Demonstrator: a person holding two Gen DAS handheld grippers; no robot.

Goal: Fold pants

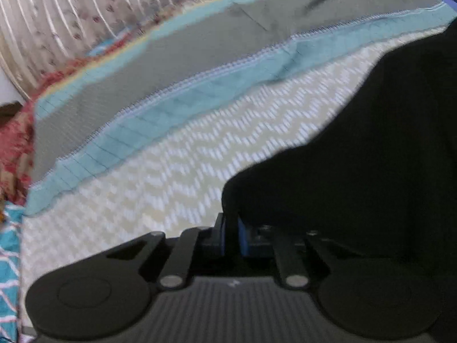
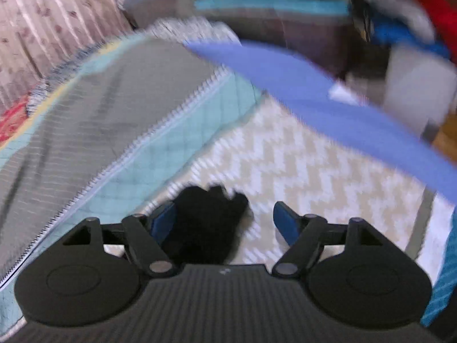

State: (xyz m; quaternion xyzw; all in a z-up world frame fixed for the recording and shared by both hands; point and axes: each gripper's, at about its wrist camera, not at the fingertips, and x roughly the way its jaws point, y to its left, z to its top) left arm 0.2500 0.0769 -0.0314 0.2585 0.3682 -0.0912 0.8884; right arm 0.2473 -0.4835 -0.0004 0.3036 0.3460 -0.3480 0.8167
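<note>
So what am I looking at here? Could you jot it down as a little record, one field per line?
Setting: a bed with a chevron-patterned cover and a grey and teal quilt behind it
Garment: black pants, a dark mass at the right of the left wrist view
Left gripper: shut on an edge of the pants
Right gripper: open, a bunch of black cloth against its left finger, not clamped
Fold progress: cannot tell, both views are blurred
Background: a floral curtain
</note>
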